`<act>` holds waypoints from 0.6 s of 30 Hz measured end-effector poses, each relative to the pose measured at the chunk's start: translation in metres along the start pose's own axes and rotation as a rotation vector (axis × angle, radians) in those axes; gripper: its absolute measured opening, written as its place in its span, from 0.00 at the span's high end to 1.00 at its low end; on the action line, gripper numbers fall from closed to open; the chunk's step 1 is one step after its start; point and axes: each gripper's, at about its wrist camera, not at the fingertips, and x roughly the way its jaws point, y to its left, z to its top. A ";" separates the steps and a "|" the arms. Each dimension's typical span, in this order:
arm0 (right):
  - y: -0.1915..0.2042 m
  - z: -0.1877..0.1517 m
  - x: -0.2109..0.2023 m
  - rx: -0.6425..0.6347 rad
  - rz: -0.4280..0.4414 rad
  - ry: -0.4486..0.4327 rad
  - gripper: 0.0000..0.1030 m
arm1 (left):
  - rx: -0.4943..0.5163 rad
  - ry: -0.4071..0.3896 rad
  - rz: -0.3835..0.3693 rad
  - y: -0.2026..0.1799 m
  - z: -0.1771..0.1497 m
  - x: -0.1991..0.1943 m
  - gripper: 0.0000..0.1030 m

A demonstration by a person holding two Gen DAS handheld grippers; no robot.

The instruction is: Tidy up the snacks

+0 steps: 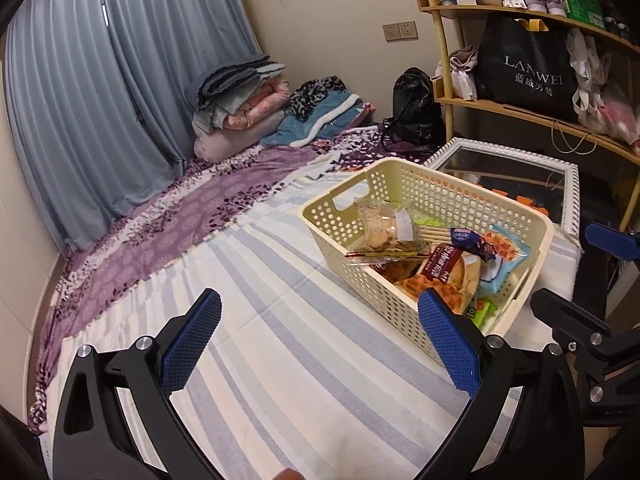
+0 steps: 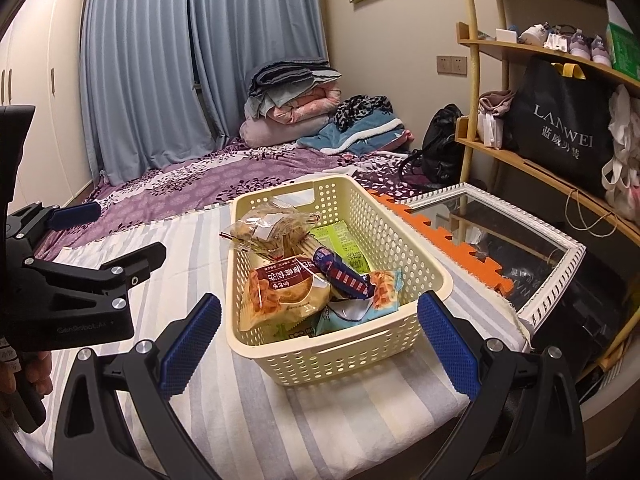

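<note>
basket (image 2: 400, 264) on striped bed (image 2: 280, 412), holds snack packets (image 2: 280, 292) | left hand-held gripper (image 1: 320, 344) wide, empty; left of basket | right hand-held gripper (image 2: 320, 344) wide, empty; before basket

Warm, dim indoor light fills both wrist views, with no daylight through the closed curtains (image 2: 192, 60). Fisheye distortion bends the shelf posts (image 2: 474, 80) and blackens the frame corners. Soft shadows fall beneath the basket (image 2: 400, 240) onto the striped cloth (image 1: 280, 340). The glass tabletop (image 2: 500, 240) carries dull reflections. Focus holds sharp centrally, softening slightly toward the edges.
</note>
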 end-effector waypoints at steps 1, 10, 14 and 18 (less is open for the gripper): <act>-0.001 0.000 0.000 0.001 0.000 0.000 0.05 | -0.010 0.011 -0.016 0.001 0.000 0.001 0.03; -0.007 -0.004 0.004 0.014 0.002 0.009 0.05 | 0.010 0.036 -0.004 -0.006 -0.003 0.011 0.03; -0.009 -0.005 0.006 0.018 0.005 0.014 0.05 | 0.060 0.030 0.038 -0.016 -0.002 0.013 0.03; -0.010 -0.007 0.009 0.020 0.006 0.018 0.05 | 0.077 0.040 0.044 -0.020 -0.001 0.017 0.03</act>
